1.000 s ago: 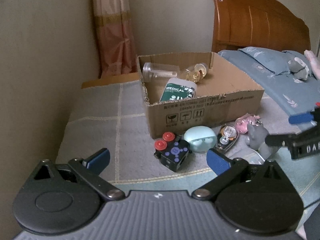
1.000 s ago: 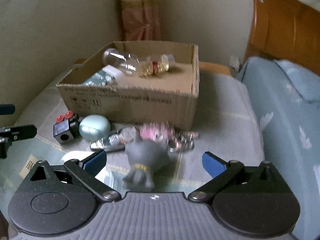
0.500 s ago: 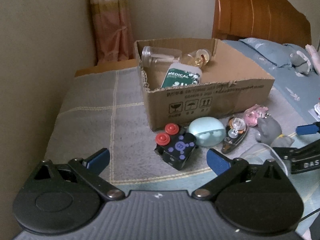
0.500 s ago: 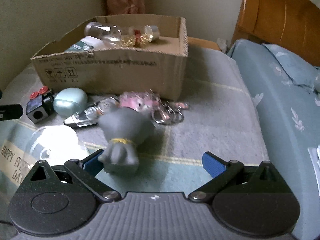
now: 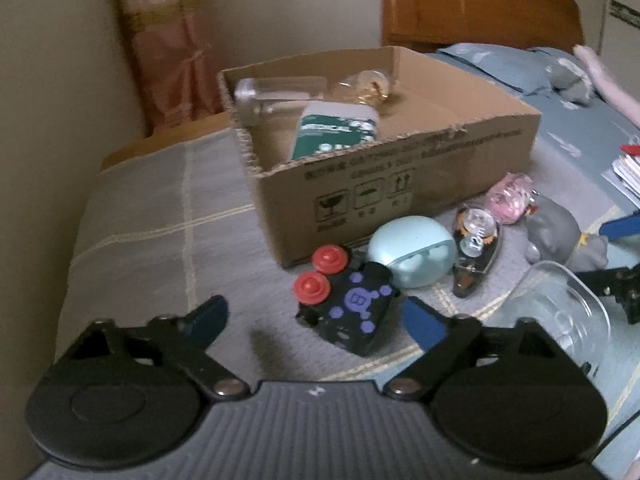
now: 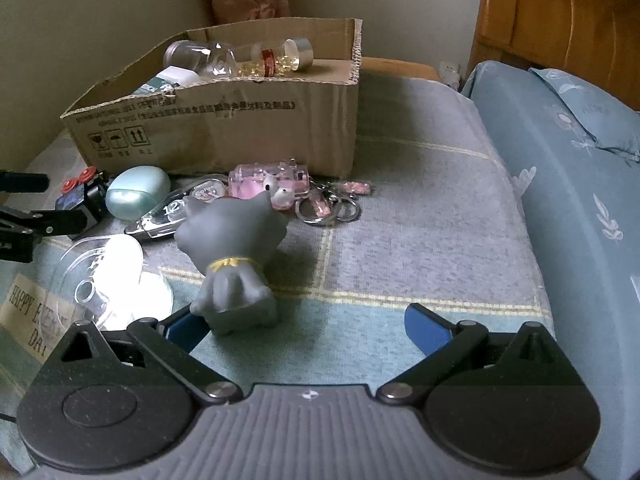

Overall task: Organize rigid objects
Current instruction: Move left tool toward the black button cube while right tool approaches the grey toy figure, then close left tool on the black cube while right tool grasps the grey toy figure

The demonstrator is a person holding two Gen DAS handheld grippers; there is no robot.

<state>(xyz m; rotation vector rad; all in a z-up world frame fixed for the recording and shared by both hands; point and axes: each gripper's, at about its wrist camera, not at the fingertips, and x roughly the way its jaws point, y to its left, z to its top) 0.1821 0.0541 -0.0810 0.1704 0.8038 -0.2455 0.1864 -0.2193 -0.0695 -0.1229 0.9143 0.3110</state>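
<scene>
A cardboard box (image 5: pixel 400 176) (image 6: pixel 224 132) on the bed holds a clear bottle (image 5: pixel 272 92), a green-and-white bottle (image 5: pixel 336 130) and a gold-filled jar (image 6: pixel 280 58). In front lie a black cube with red buttons (image 5: pixel 348 304), a mint oval case (image 5: pixel 412 256), a correction tape (image 5: pixel 476 252), a pink keychain (image 6: pixel 272 184), a grey cat figure (image 6: pixel 236 256) and a clear lid (image 6: pixel 104 276). My left gripper (image 5: pixel 316 316) is open, with the cube just ahead between its fingers. My right gripper (image 6: pixel 308 324) is open, its left finger by the cat's base.
A grey and teal checked blanket (image 6: pixel 420 220) covers the bed. A blue pillow (image 6: pixel 580 128) and a wooden headboard (image 6: pixel 560 16) lie to the right. A wall and a pink curtain (image 5: pixel 160 48) stand behind the box.
Both grippers moved forward and lower toward the objects. The cube is now closer to my left gripper, and the cat sits nearer my right gripper's left finger. Both stay open.
</scene>
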